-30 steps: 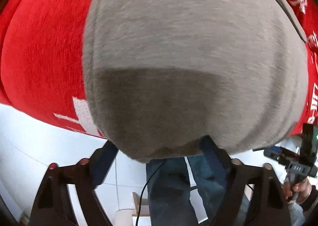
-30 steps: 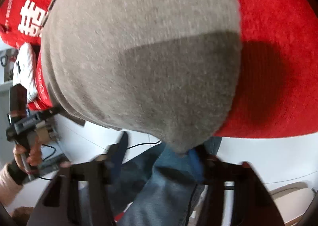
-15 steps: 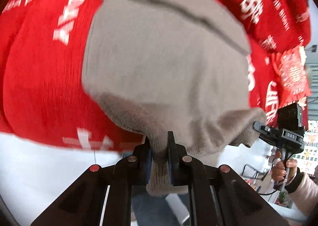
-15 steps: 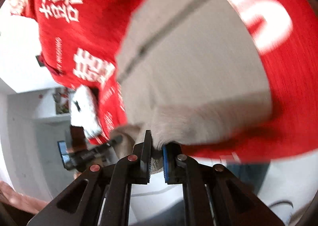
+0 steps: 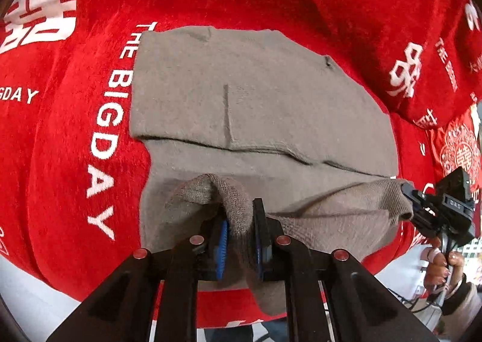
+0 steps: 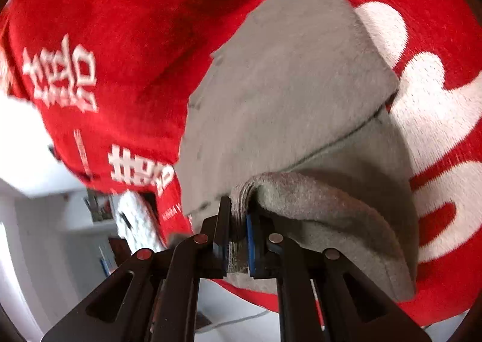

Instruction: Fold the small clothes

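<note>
I've got both corners of the grey knit garment pinched, left gripper and right gripper, hem lifted off the red cloth. I should carry both hands level so the fold lands square.

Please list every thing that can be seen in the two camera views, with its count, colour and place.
grey knitted garment: one, grey, lying on the red cloth, near edge lifted by both grippers.
red cloth: one, red with white lettering, spread under the garment.
white object: one, white, at the cloth's edge in the right wrist view; too blurred to name.
left gripper: one, black with blue pads, shut on the garment's near edge.
right gripper: one, black with blue pads, shut on the other near corner.
hand: one, holding the right gripper's handle.
</note>
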{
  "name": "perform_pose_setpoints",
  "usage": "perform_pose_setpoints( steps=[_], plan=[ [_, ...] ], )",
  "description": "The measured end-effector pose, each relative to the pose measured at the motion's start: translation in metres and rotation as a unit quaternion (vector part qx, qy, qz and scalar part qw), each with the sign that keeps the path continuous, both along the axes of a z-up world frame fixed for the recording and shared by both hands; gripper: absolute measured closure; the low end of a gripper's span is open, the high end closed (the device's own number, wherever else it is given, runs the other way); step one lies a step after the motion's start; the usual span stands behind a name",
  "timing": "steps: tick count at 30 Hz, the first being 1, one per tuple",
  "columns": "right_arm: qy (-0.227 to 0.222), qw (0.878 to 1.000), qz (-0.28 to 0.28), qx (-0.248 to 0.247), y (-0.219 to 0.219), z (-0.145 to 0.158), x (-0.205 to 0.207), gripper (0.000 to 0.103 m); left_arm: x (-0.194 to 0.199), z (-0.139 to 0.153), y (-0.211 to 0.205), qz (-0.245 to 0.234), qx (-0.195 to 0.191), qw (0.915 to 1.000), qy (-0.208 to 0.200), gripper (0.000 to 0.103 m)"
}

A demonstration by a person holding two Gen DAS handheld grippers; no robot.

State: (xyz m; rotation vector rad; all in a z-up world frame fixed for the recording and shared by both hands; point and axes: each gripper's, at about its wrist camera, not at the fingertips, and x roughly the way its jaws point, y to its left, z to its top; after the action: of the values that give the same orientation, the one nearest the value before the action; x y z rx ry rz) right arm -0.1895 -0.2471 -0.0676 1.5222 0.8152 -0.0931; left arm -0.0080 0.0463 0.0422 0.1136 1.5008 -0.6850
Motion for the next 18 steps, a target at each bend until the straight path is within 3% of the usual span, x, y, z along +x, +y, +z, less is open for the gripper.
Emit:
perform_pose_setpoints(
  steps=[4,5,6,7,8,9,11,14,18],
  plan=[
    [0.006,1.000,-0.014,0.025,-0.014,-0.007,0.010,0.090,0.018,0.001,0.012,0.022,0.014,0.9992,0.031,0.088],
    [0.005,1.000,-0.018,0.025,-0.018,-0.006,0.013,0.089,0.019,0.000,0.014,0.030,0.019,0.9987,0.037,0.079],
    [0.008,0.999,-0.022,0.025,-0.023,-0.005,0.015,0.089,0.020,0.001,0.016,0.038,0.024,0.9983,0.038,0.055],
    [0.011,0.999,-0.026,0.024,-0.028,-0.005,0.018,0.089,0.022,0.005,0.017,0.047,0.031,0.9981,0.025,0.041],
    [0.014,0.999,-0.028,0.025,-0.032,-0.004,0.019,0.088,0.023,0.011,0.019,0.055,0.039,0.9977,0.000,0.015],
    [0.016,0.999,-0.030,0.027,-0.037,-0.005,0.022,0.084,0.025,0.017,0.018,0.058,0.045,0.9970,-0.022,0.005],
    [0.026,0.999,-0.028,0.019,-0.047,-0.003,0.026,0.077,0.027,0.023,0.015,0.055,0.050,0.9966,-0.037,0.005],
    [0.043,0.999,-0.005,-0.026,-0.055,0.009,0.029,0.048,0.031,0.026,0.005,0.042,0.070,0.9950,-0.058,0.005],
    [0.078,0.988,0.063,-0.117,-0.055,0.025,0.040,0.044,0.032,0.025,-0.013,0.007,0.088,0.9931,-0.078,0.005]
  ],
)
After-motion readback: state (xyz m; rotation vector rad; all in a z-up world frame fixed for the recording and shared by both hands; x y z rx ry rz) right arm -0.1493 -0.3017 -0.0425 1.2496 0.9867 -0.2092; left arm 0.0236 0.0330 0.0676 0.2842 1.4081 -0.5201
